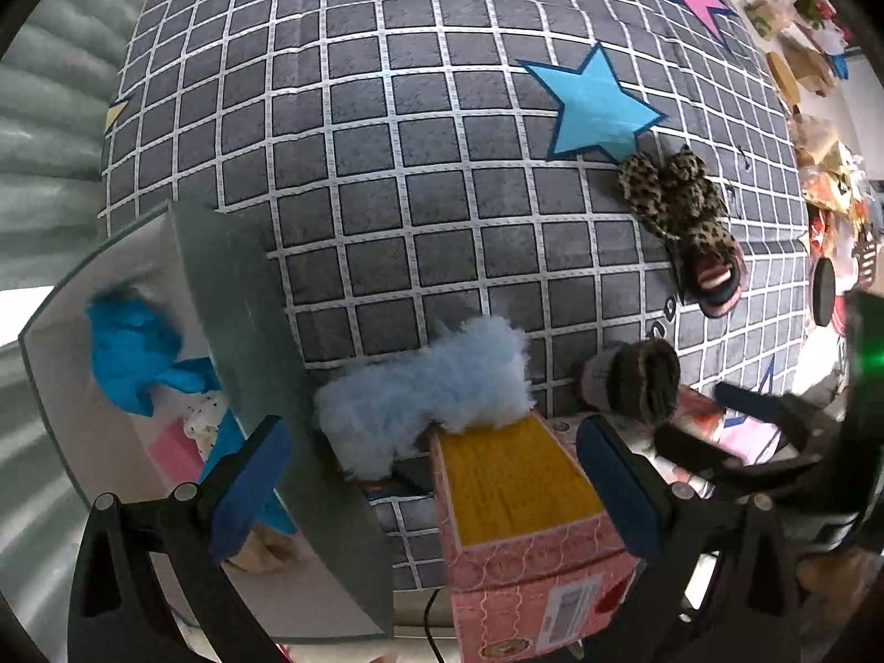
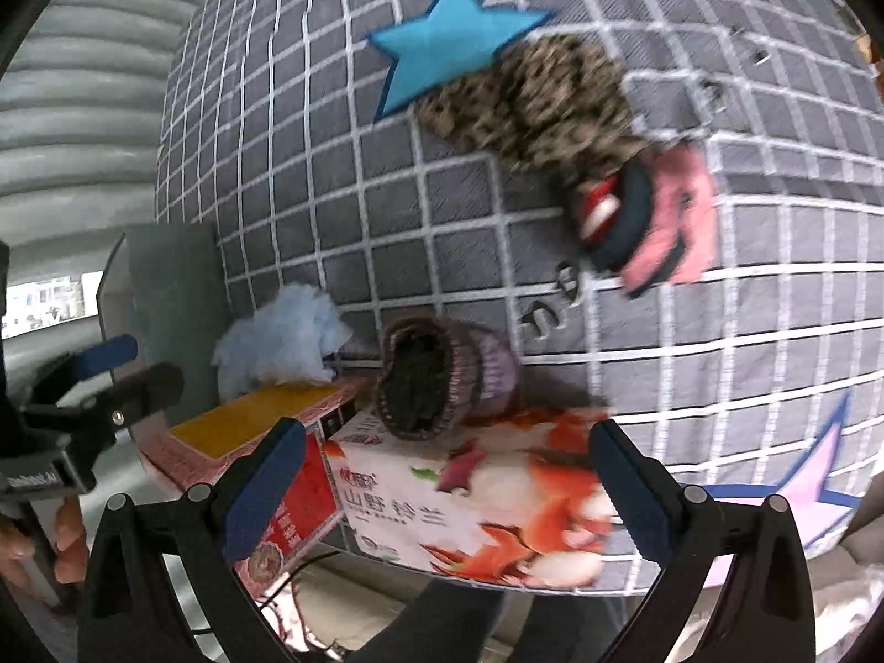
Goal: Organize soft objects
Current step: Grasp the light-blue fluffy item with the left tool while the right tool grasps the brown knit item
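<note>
- A bed or mattress under a grey checked cover [image 1: 387,166] with sewn-on stars fills both views; a grey bin [image 1: 221,298] stands at its left edge, with a blue cloth [image 1: 132,353] and other fabric already inside
- The left gripper [image 1: 436,480] has its jaws spread wide and empty, either side of a pink-and-yellow box [image 1: 514,492]; the pale blue fluffy piece [image 1: 431,387] lies just beyond that box, close ahead and slightly left, right beside the bin wall
- The right gripper [image 2: 447,486] is likewise spread and holds nothing; it hovers over a printed carton [image 2: 475,503], with the brown knitted slipper [image 2: 436,375] resting on the carton's far edge, opening turned toward the camera
- The leopard-print slipper [image 2: 552,127] lies farther up the cover, its long axis running diagonally away to the upper left, nearer the right gripper than the left
- By my judgement the brown slipper is the right hand's closest reach
- The leopard slipper is motion-blurred in the right view; the bin's lower contents are partly cut off behind its wall and the left gripper's finger
</note>
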Demonstrator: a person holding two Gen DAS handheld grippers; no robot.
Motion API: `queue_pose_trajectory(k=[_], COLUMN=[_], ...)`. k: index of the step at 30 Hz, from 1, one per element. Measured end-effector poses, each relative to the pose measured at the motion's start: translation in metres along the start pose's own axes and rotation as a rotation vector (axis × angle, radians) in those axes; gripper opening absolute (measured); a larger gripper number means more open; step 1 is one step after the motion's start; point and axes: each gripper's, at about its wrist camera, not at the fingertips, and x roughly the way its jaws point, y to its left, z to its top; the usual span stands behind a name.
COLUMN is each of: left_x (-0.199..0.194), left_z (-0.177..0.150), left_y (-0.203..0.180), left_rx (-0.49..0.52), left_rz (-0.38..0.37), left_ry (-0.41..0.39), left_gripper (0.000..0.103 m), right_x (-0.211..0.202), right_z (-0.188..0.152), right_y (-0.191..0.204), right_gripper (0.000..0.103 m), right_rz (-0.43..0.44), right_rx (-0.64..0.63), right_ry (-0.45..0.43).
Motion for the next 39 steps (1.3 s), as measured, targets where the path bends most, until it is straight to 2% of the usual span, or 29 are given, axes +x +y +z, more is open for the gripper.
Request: queue_pose_trajectory(k=[3, 9, 10, 11, 13, 18, 23, 27, 30, 32, 35, 36, 38, 39], left_x=[0.0, 0.017, 0.022, 0.027, 0.036, 0.065, 0.092, 0.109, 0.117, 0.127, 0.133, 0.135, 0.138, 0.138], left_z=[0.003, 0.01, 0.012, 0.014, 0.018, 0.033, 0.042, 0.043, 0.048, 0.049, 0.051, 0.052, 0.056, 0.06], left_y=[0.0, -0.006, -0.009, -0.012, -0.016, -0.024, -0.023, -0.024, -0.028, -0.031, -0.033, -0.034, -0.034, -0.035], left_rx=[-0.011, -0.001, 0.012, 0.028, 0.066, 0.118, 0.109, 0.15, 0.197, 0.229, 0.26, 0.262, 0.265, 0.27], left_rz=[0.007, 0.026, 0.03, 0.034, 0.037, 0.01, 0.002, 0.031, 0.1, 0.122, 0.134, 0.132, 0.137, 0.141], left_ry=[0.003, 0.05, 0.062, 0.075, 0.104, 0.217, 0.305, 0.386, 0.425, 0.494, 0.521, 0.535, 0.548, 0.552], left_gripper=[0.103, 0.103, 0.103, 0.103, 0.103, 0.103, 0.103, 0.102, 0.102, 0.102, 0.102, 0.102, 0.102, 0.102], right_x=[0.015, 0.04, 0.042, 0.043, 0.045, 0.031, 0.016, 0.005, -0.001, -0.003, -0.003, -0.002, 0.005, 0.008], right_z=[0.005, 0.011, 0.011, 0.011, 0.01, 0.006, 0.002, 0.003, 0.003, 0.004, 0.005, 0.004, 0.004, 0.004], right_y=[0.006, 0.01, 0.008, 0.008, 0.002, -0.022, -0.031, -0.032, -0.031, -0.029, -0.023, -0.02, -0.01, -0.007], right_gripper=[0.103, 0.102, 0.094, 0.076, 0.057, 0.051, 0.051, 0.051, 0.051, 0.051, 0.052, 0.054, 0.085, 0.088], right_rz=[0.012, -0.022, -0.034, -0.033, -0.027, 0.061, 0.126, 0.163, 0.185, 0.186, 0.185, 0.181, 0.157, 0.147], right_rx=[-0.006, -0.026, -0.029, -0.028, -0.023, 0.023, 0.038, 0.041, 0.04, 0.028, 0.003, -0.004, -0.036, -0.051], right_ry=[0.021, 0.052, 0.051, 0.052, 0.06, 0.037, 0.009, -0.017, -0.034, -0.035, -0.024, -0.025, -0.023, -0.021])
